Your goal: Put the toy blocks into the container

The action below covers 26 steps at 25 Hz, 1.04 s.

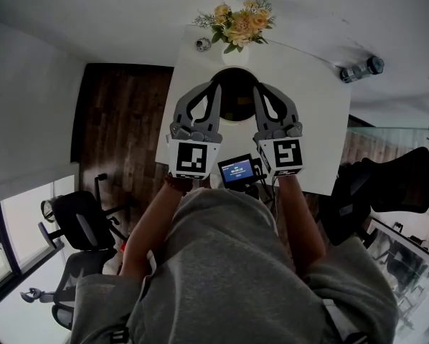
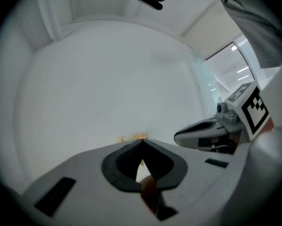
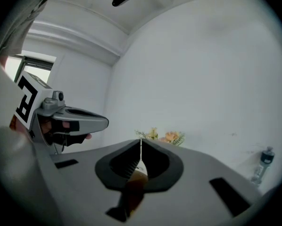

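Observation:
A dark round container [image 1: 236, 102] sits on the white table [image 1: 315, 127], just ahead of both grippers. No toy blocks show in any view. My left gripper [image 1: 215, 86] is at the container's left rim and my right gripper [image 1: 257, 87] at its right rim. In the left gripper view the left gripper [image 2: 141, 141] has its jaws meeting at the tips, nothing between them. The right gripper [image 3: 141, 140] in its own view is likewise shut and empty. Each gripper view shows the other gripper beside it: the right gripper [image 2: 209, 133] and the left gripper [image 3: 72, 119].
A vase of yellow and peach flowers [image 1: 237, 27] stands at the table's far edge behind the container. A water bottle [image 1: 361, 69] lies far right, a small round object [image 1: 202, 44] far left. A small screen [image 1: 237, 170] sits near the person's body. Office chairs [image 1: 78, 221] stand left.

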Motion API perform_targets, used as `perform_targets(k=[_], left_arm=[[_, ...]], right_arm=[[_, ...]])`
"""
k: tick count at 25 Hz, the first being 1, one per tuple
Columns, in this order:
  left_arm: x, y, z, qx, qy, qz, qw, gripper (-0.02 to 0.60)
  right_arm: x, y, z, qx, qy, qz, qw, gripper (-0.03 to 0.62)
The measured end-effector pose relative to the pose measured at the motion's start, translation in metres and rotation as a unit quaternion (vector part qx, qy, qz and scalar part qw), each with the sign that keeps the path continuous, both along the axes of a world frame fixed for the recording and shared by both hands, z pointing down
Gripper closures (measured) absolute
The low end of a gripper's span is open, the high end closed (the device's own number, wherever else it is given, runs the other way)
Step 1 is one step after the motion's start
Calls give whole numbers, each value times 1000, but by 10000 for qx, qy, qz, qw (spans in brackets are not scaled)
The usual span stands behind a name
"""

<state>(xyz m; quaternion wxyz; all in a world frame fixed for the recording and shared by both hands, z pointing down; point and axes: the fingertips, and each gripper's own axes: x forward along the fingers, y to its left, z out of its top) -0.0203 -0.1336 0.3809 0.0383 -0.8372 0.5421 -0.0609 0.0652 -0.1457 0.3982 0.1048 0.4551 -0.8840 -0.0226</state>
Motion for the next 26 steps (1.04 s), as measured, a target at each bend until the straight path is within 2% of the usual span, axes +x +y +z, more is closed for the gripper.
perform_targets(k=[26], left_arm=[[-6, 9, 21, -274, -4, -47, 9996, 575]], right_arm=[[-1, 5, 24, -273, 239, -67, 9993, 588]])
